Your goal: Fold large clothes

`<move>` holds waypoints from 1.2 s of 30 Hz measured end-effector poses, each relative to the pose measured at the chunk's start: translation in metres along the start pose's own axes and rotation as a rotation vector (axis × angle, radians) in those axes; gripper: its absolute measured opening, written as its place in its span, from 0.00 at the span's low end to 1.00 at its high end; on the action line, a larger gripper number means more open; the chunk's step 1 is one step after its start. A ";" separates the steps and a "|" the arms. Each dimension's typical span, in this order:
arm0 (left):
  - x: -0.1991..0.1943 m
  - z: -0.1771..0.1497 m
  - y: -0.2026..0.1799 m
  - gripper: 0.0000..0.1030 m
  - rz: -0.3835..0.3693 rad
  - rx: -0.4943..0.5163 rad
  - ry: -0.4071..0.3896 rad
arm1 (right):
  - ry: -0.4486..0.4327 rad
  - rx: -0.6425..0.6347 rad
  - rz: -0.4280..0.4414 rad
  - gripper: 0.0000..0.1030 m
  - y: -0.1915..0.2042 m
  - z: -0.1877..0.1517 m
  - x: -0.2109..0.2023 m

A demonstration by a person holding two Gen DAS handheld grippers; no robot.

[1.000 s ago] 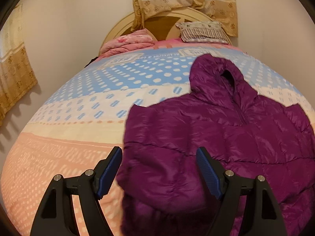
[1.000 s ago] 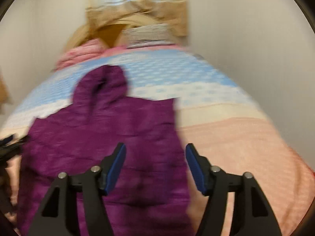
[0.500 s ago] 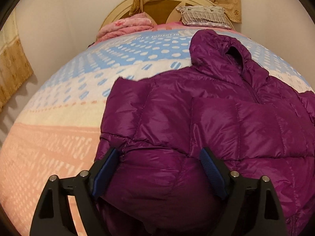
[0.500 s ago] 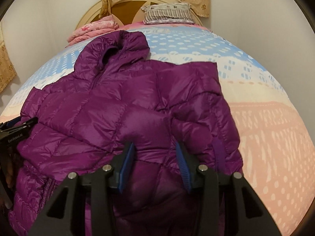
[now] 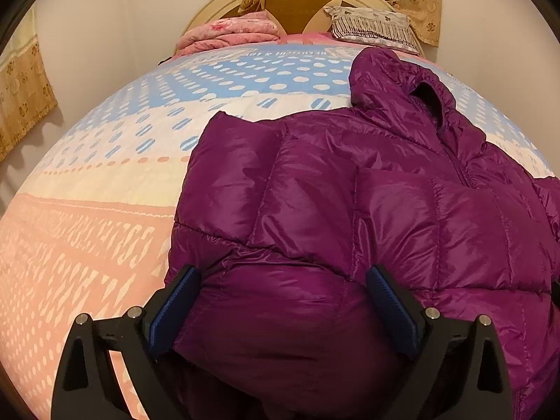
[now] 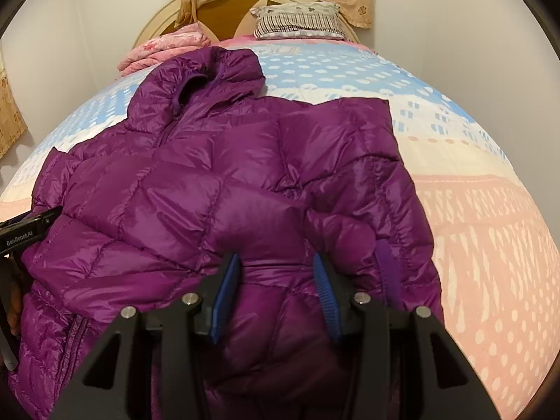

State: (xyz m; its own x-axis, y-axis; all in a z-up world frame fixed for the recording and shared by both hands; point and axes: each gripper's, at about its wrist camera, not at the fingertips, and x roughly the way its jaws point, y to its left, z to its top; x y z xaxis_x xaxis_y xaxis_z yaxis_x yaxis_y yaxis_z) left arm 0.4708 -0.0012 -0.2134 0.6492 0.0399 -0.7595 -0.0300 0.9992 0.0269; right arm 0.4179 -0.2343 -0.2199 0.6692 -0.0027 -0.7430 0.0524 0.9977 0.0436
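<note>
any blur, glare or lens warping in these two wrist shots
Left wrist view: sharp, no motion blur; the fisheye bulges the bed into a dome, and soft sheen shows on the purple jacket. Right wrist view: also sharp, with the same bulge and dark corners; glossy highlights sit on the quilted panels, and the fabric between the right gripper fingers is in shadow.

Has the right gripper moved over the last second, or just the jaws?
Yes. The right gripper came down and forward onto the purple quilted puffer jacket, toward the striped pillow at the headboard; its jaws also narrowed around a jacket fold.
</note>
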 end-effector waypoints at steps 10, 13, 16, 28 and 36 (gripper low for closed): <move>0.001 0.001 0.002 0.97 0.003 -0.010 0.012 | 0.002 -0.010 -0.014 0.46 0.003 0.000 0.001; -0.009 0.005 0.003 0.97 -0.016 -0.008 0.029 | 0.004 -0.009 -0.010 0.46 0.003 0.002 0.000; -0.045 0.011 0.002 0.97 -0.048 0.036 -0.037 | -0.053 0.015 0.016 0.46 -0.004 0.009 -0.024; 0.009 0.073 0.029 0.97 0.045 0.016 -0.016 | -0.052 0.081 0.014 0.47 -0.048 0.079 0.015; 0.035 0.049 -0.002 0.97 0.077 0.085 -0.002 | 0.008 0.051 0.006 0.47 -0.052 0.059 0.049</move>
State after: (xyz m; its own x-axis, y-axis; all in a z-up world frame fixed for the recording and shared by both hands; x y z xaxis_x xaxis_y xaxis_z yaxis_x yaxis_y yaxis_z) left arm 0.5314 -0.0016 -0.2083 0.6493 0.1168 -0.7515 -0.0156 0.9900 0.1404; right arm 0.4916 -0.2904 -0.2198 0.6638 0.0043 -0.7479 0.0862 0.9929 0.0822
